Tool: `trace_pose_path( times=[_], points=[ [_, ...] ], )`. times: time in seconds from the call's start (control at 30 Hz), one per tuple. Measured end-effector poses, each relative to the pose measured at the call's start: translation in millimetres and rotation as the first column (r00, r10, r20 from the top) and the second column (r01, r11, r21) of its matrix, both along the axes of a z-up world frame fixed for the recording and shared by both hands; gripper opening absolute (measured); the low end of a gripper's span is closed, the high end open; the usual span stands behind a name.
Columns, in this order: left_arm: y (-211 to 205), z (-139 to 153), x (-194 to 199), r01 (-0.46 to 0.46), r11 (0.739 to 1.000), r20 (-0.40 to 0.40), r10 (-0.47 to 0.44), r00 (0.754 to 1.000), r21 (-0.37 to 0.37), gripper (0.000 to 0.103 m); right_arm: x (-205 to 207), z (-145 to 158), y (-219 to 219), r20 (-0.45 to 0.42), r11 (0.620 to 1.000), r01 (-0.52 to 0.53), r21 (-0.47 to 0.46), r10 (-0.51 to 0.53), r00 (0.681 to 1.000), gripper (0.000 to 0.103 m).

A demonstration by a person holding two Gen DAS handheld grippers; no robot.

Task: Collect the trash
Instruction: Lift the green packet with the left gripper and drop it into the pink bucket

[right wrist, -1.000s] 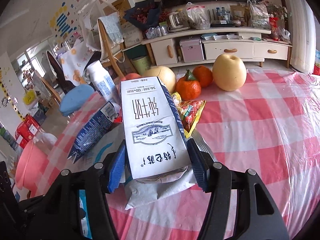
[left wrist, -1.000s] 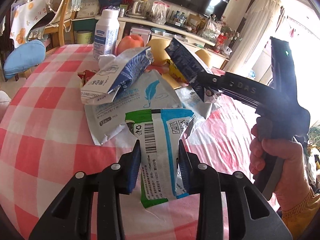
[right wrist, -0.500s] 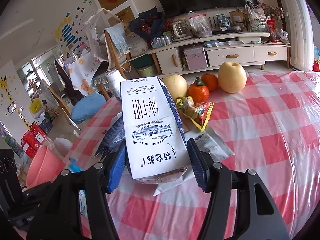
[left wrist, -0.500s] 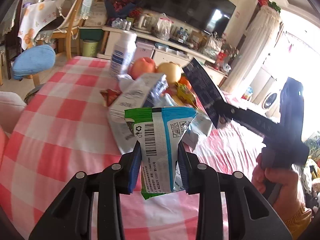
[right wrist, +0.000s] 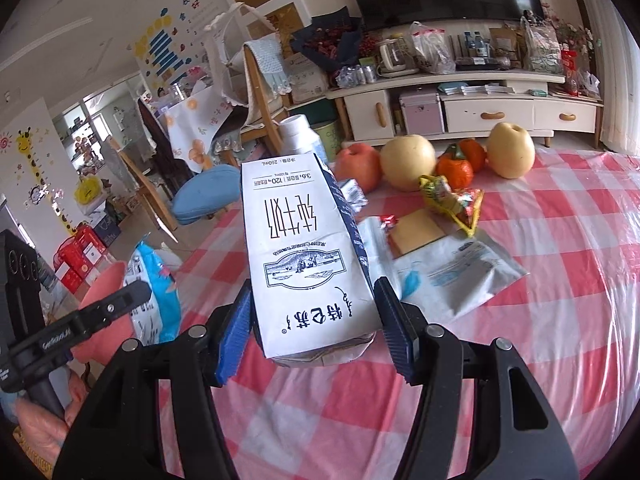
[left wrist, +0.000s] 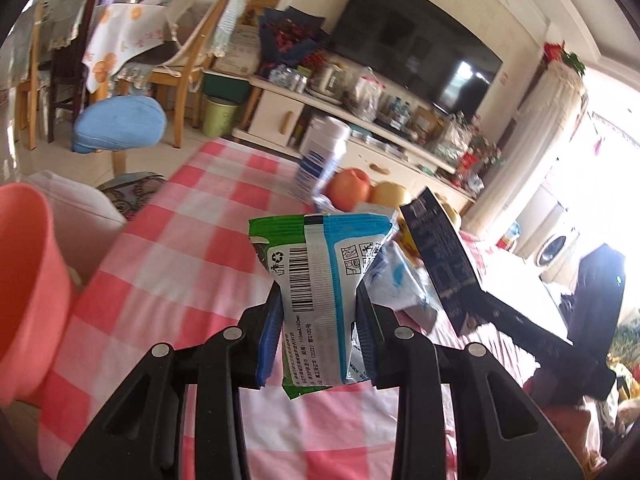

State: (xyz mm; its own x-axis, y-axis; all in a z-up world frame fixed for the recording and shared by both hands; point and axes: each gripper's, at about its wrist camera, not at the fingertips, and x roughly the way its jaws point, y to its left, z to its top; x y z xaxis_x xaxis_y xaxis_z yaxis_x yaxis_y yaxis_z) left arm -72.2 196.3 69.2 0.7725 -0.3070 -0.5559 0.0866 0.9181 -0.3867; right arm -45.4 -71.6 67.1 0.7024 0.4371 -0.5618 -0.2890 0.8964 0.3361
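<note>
A: Your left gripper [left wrist: 318, 320] pinches the green-and-blue wrapper [left wrist: 320, 276], upright between its pads; the pink bin [left wrist: 28, 280] sits just past the table's left edge [left wrist: 132, 248].

B: And the right gripper [right wrist: 316, 316]?

A: Clamped on the milk carton [right wrist: 304, 256], long axis pointing away from you. It is farther from the bin, so your left goes first.

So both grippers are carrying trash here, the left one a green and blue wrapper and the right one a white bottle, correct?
Not quite. The right gripper is shut on a white milk carton, not a bottle, as the right wrist view shows. The left gripper does hold the green and blue wrapper.
</note>
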Motion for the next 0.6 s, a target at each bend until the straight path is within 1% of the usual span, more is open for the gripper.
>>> trace_pose_path(
  times=[0.17, 0.27, 0.37, 0.47, 0.53, 0.57, 0.6],
  points=[
    [32, 7, -6, -0.071, 0.997, 0.02, 0.071, 0.997, -0.014, 0.036, -10, 10, 31, 0.011, 0.999, -0.053, 0.004, 0.053, 0.999, 0.06],
    [55, 13, -14, -0.13, 0.991, 0.037, 0.13, 0.991, -0.015, 0.036, -16, 15, 56, 0.013, 0.995, -0.096, -0.001, 0.096, 0.995, 0.06],
    [82, 17, -19, -0.203, 0.979, 0.046, 0.204, 0.978, -0.022, 0.036, -20, 21, 84, 0.02, 0.989, -0.145, -0.006, 0.145, 0.989, 0.06],
    [115, 18, -25, -0.29, 0.956, 0.048, 0.291, 0.955, -0.036, 0.036, -22, 28, 122, 0.026, 0.977, -0.211, -0.011, 0.211, 0.977, 0.06],
    [140, 16, -31, -0.367, 0.929, 0.04, 0.368, 0.929, -0.041, 0.036, -23, 32, 149, 0.027, 0.966, -0.257, -0.012, 0.257, 0.966, 0.06],
    [149, 16, -33, -0.389, 0.92, 0.036, 0.39, 0.92, -0.048, 0.036, -23, 33, 159, 0.028, 0.962, -0.273, -0.013, 0.273, 0.962, 0.06],
    [162, 14, -36, -0.422, 0.905, 0.027, 0.424, 0.905, -0.059, 0.036, -24, 35, 176, 0.03, 0.954, -0.301, -0.019, 0.301, 0.953, 0.06]
  ],
)
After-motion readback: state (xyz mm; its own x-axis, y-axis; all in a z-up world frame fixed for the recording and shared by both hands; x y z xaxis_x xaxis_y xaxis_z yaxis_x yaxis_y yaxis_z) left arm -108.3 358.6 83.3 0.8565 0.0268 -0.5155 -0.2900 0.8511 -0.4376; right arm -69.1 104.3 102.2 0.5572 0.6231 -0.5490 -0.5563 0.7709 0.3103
